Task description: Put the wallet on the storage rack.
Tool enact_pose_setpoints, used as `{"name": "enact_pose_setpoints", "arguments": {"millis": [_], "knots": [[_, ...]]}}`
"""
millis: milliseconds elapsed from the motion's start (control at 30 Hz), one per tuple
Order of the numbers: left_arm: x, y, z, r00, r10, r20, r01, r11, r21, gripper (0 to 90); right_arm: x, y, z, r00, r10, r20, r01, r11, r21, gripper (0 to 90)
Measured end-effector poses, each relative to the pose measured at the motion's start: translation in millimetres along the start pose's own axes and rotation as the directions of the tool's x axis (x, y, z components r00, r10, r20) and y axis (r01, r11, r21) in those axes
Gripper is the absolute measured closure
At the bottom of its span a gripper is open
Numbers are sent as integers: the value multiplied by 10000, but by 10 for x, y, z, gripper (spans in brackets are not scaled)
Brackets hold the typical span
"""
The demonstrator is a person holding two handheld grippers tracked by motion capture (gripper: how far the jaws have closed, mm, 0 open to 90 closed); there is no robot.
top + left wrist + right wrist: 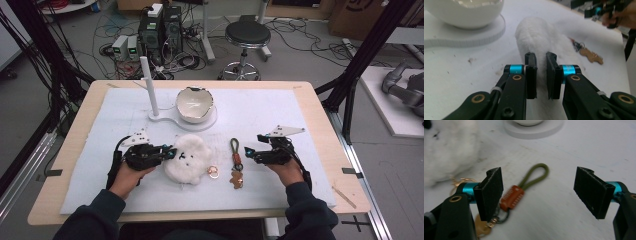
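A fluffy white plush toy (pixel 187 157) with a small face lies on the white mat, a gold ring (pixel 213 172) at its right edge. My left gripper (pixel 171 152) meets its left side. In the left gripper view the jaws (pixel 541 75) stand nearly together, with the plush's (pixel 536 35) fur pinched between them. Right of the plush lies a keychain (pixel 236 160) with an olive loop, an orange clasp and a brown charm. My right gripper (pixel 248 151) stands open just right of it. In the right gripper view the strap (pixel 524 185) lies between the wide-apart pads (pixel 491 192).
A white eggshell-shaped bowl (pixel 194 104) sits on a white stand base (pixel 165 120) with an upright post (pixel 150 85) at the mat's far middle. The mat (pixel 280 110) covers most of the wooden table (pixel 320 115). A stool and cables stand on the floor beyond.
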State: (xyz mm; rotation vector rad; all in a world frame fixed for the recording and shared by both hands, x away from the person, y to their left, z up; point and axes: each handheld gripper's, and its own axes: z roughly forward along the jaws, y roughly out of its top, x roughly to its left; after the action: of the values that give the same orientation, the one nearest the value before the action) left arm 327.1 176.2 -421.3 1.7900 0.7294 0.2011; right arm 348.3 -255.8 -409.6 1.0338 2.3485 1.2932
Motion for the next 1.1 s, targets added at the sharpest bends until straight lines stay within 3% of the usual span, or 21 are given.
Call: {"name": "enact_pose_setpoints", "arguments": {"millis": [167,267,300,367,433,467,500,567,600,633,667,700,733,833,867,900,967,1000,1033,1067,1100], "knots": [[-10,54,-48,9995,276,145,-265,9972,-697,804,211,147,220,9910,-68,-1339,51,9999,-133,238],[-26,70,-49,9990,337,281,-311,9957,-870,804,279,197,314,9848,-144,-1733,131,9999,-86,240],[-39,77,-47,9985,424,333,-392,9949,-930,806,365,253,432,9765,-350,-2128,367,9993,37,248],[-62,87,-40,9970,577,525,-522,9935,-1011,806,394,268,469,9736,-382,-2252,418,9991,114,248],[-100,104,-32,9939,779,783,-692,9916,-1090,807,485,311,599,9597,-554,-2756,673,9972,339,278],[-100,104,-32,9939,779,783,-692,9916,-1090,808,485,311,599,9597,-554,-2756,673,9972,339,278],[-115,109,-29,9927,824,881,-722,9909,-1136,808,534,329,674,9477,-649,-3124,825,9957,433,317],[-130,112,-24,9904,889,1054,-765,9902,-1165,808,547,331,695,9423,-606,-3293,809,9956,482,347],[-134,111,-23,9896,900,1118,-773,9905,-1136,809,570,335,745,9242,-610,-3769,884,9945,556,430],[-141,109,-15,9878,916,1262,-781,9910,-1084,809,578,335,752,9173,-622,-3932,920,9941,572,484],[-141,109,-15,9878,916,1262,-781,9910,-1084,809,578,335,752,9173,-622,-3932,920,9941,572,484],[-145,108,-12,9868,959,1304,-827,9912,-1031,809,608,342,747,9017,-1103,-4182,1405,9892,422,622],[-146,108,-14,9872,940,1292,-810,9915,-1019,809,608,342,747,9017,-1103,-4182,1405,9892,422,622],[-128,104,-10,9902,704,1203,-601,9944,-875,794,592,354,690,9023,-1233,-4132,1450,9892,215,751],[-120,95,13,9941,513,954,-457,9972,-595,705,580,366,640,9062,-1442,-3974,1527,9882,-103,773],[-120,95,13,9941,513,954,-457,9972,-595,616,577,371,619,9054,-1594,-3934,1625,9864,-257,779],[-86,69,54,9962,-10,868,17,10000,-74,492,574,383,580,9035,-1975,-3804,1852,9803,-691,784],[-58,26,88,9973,-227,703,202,9991,368,488,580,389,563,9039,-2097,-3728,1886,9777,-926,783],[-58,26,88,9973,-227,703,202,9991,368,510,581,396,547,9032,-2146,-3717,1895,9764,-1031,783],[-50,14,101,9969,-214,754,176,9985,511,601,581,398,540,9025,-2130,-3745,1844,9766,-1110,782],[-71,20,88,9968,190,770,-222,9989,415,708,585,395,539,9030,-2141,-3725,1880,9765,-1055,778]]}}
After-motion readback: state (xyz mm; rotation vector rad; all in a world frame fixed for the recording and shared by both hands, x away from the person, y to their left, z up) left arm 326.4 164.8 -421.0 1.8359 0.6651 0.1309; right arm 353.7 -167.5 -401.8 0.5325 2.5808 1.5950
